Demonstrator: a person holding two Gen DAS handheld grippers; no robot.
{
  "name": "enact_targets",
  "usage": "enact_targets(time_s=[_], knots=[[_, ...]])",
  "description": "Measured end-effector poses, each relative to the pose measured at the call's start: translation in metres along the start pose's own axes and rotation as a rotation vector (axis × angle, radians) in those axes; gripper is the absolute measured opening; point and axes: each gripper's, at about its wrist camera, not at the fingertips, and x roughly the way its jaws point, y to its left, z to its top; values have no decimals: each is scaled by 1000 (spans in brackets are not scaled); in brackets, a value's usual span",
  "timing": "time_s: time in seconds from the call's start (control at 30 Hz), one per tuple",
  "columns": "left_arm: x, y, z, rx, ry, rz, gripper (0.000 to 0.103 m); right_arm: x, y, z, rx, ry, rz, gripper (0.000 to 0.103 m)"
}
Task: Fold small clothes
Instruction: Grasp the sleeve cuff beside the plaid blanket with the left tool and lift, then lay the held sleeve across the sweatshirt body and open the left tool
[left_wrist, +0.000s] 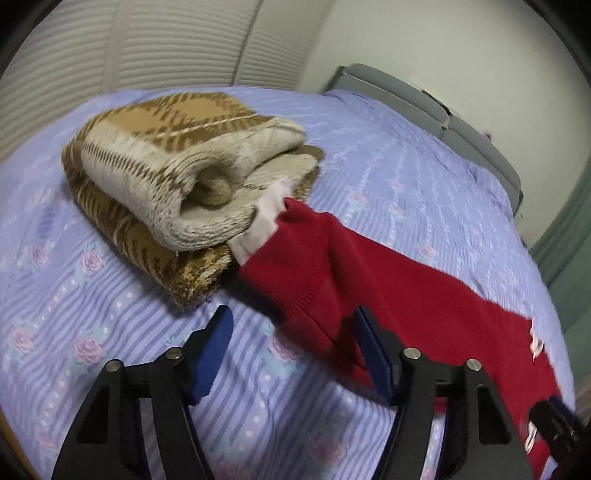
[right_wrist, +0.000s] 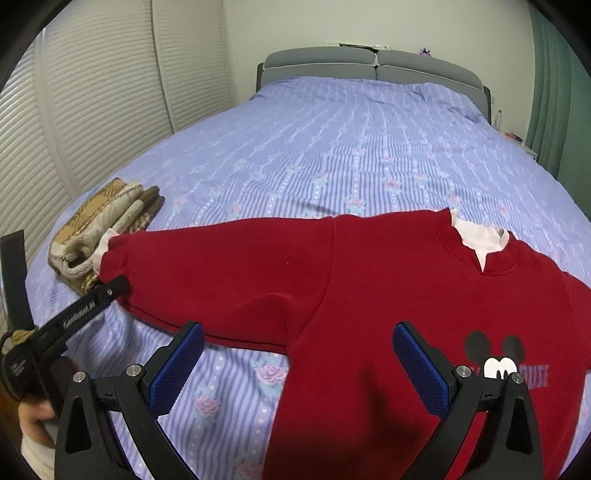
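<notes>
One red sweatshirt (right_wrist: 369, 280) lies face up across the near part of the bed (right_wrist: 332, 147), its white collar (right_wrist: 476, 240) toward the headboard (right_wrist: 369, 66) and one sleeve stretched out flat to the left of the right wrist view. That sleeve's white cuff (left_wrist: 258, 225) touches a single folded brown-and-cream knit (left_wrist: 177, 173), which sits close to the bed's left edge beside the louvred doors (right_wrist: 92, 103). Beyond the sweatshirt the striped floral sheet runs bare up to the headboard, leaving wide open room there; the tight spot is the corner by the knit. Two tongs are in view. The left tongs (left_wrist: 291, 350) stand apart at the sleeve's lower hem, one blue pad over the red fabric and the other over bare sheet, nothing pinched. The right tongs (right_wrist: 299, 362) are spread wide above the sweatshirt's body near the armpit, gripping nothing. A cartoon mouse print (right_wrist: 495, 354) shows on the chest.
</notes>
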Motion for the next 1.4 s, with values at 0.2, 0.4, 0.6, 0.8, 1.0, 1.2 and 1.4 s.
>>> enact_targets(time_s=[0.2, 0.4, 0.6, 0.8, 1.0, 1.2, 1.4], knots=[[15, -2, 0, -67, 26, -21, 53, 6, -6, -1, 20, 20, -11, 102], [20, -16, 7, -47, 34, 11, 28, 0, -22, -3, 63, 27, -28, 102], [-36, -53, 27, 123, -105, -42, 26, -21, -51, -7, 107, 12, -58, 102], [-101, -133, 39, 350, -255, -170, 26, -54, -92, -5, 178, -34, -88, 102], [-124, -236, 16, 550, -277, -291, 26, -92, -141, -4, 223, -99, -135, 102], [-99, -313, -33, 663, -201, -315, 25, -119, -198, -14, 273, -138, -205, 102], [-59, -365, -88, 745, -71, -269, 25, -131, -245, -35, 327, -127, -258, 102]])
